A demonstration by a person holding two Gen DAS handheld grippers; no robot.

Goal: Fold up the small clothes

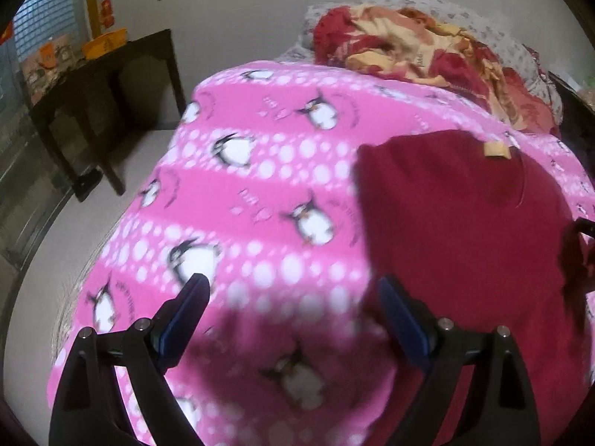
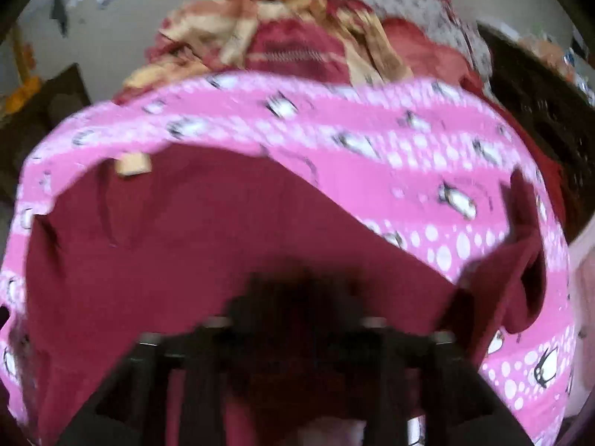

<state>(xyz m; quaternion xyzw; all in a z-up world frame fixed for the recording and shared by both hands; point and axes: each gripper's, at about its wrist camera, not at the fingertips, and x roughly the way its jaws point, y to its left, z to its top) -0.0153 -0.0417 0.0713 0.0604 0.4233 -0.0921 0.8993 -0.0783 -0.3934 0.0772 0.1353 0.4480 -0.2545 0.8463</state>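
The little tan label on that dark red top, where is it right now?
The tan label sits at the far edge of the red top, which lies on the pink penguin blanket, near the heaped red-and-yellow bedding.

Looks like a home bedroom: bed with a pink penguin blanket (image 1: 267,171), crumpled quilt (image 1: 420,48) by the wall, dark wooden table (image 1: 111,85) alongside.

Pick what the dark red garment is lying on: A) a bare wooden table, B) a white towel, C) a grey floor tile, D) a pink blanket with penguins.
D: the dark red garment is spread flat on the pink blanket, whose penguin print shows around it.
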